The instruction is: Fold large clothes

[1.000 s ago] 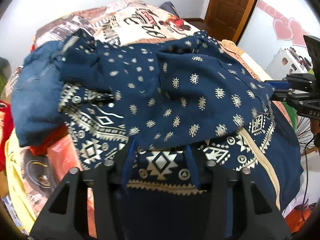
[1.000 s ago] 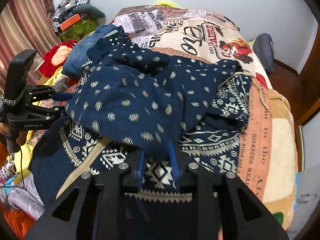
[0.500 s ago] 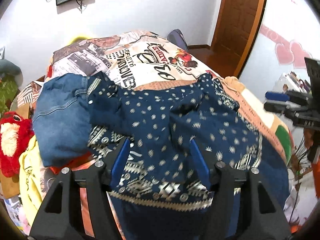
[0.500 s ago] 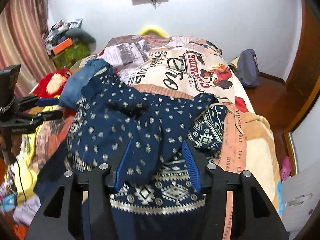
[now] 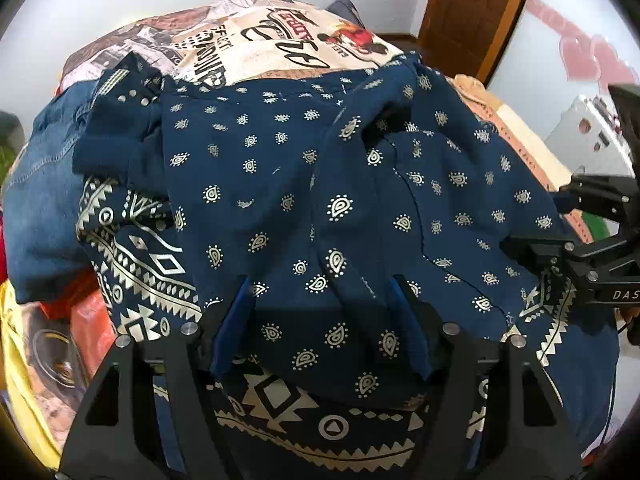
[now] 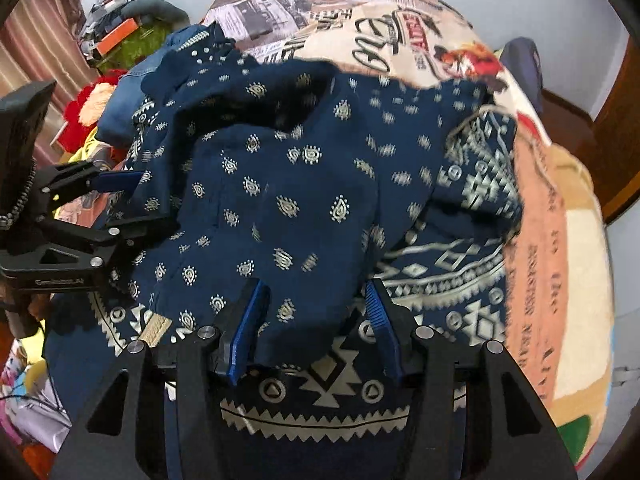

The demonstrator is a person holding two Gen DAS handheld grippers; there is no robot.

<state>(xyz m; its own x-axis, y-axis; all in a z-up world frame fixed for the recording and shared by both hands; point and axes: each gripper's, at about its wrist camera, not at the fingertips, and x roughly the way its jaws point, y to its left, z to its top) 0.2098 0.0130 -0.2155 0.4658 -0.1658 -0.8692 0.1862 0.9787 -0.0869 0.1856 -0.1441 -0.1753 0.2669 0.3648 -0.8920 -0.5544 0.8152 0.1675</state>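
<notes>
A large navy garment (image 5: 304, 184) with pale paisley dots and a geometric border lies bunched on the bed; it also fills the right wrist view (image 6: 304, 200). My left gripper (image 5: 320, 292) is open, its blue pads (image 5: 232, 320) straddling a fold of the dotted cloth near the hem. My right gripper (image 6: 312, 300) is open too, its pads (image 6: 248, 316) either side of the folded edge above the patterned border (image 6: 320, 396). Each gripper shows in the other's view: the right one at the right edge (image 5: 592, 240), the left one at the left edge (image 6: 80, 216).
A printed bedspread (image 5: 280, 40) covers the bed. A blue denim garment (image 5: 40, 168) lies left of the navy one. Red and yellow items (image 6: 88, 112) pile beside the bed. A wooden door (image 5: 476, 12) stands behind on the right.
Both grippers, shut on the hem a second ago, opened and pulled back, then came down close over the folded navy cloth again, jaws still open.
</notes>
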